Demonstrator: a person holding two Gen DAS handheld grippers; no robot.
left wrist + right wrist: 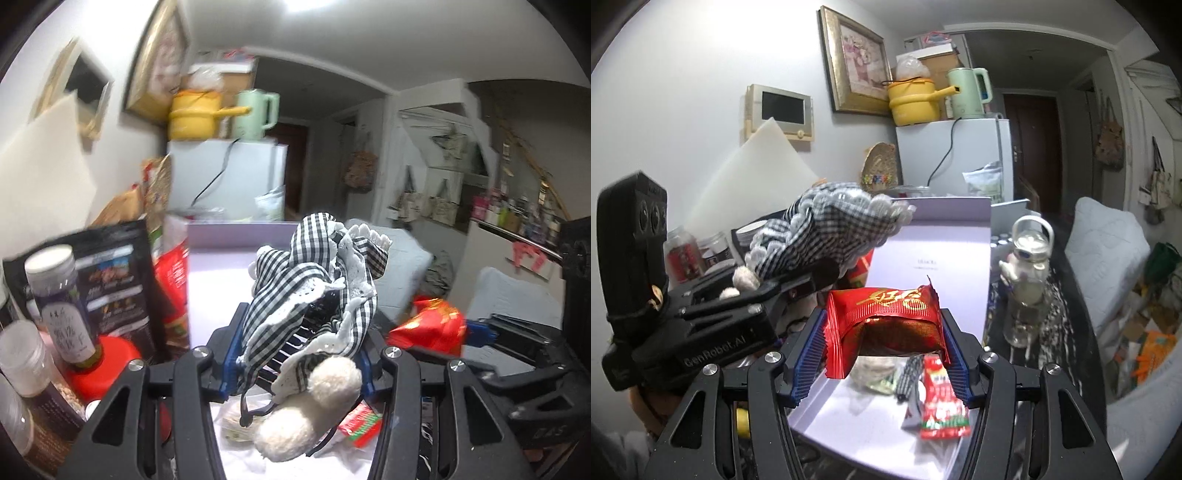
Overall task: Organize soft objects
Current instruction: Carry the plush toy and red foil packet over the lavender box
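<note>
My left gripper is shut on a black-and-white checked cloth with white lace trim and two cream pom-poms, held above an open white box. From the right wrist view the same cloth and left gripper sit at the left. My right gripper is shut on a red snack packet, held over the white box. That red packet also shows in the left wrist view.
In the box lie a red sachet, a small checked item and a pale pouch. Jars and bags crowd the left. A white kettle-shaped bottle stands right. A fridge stands behind.
</note>
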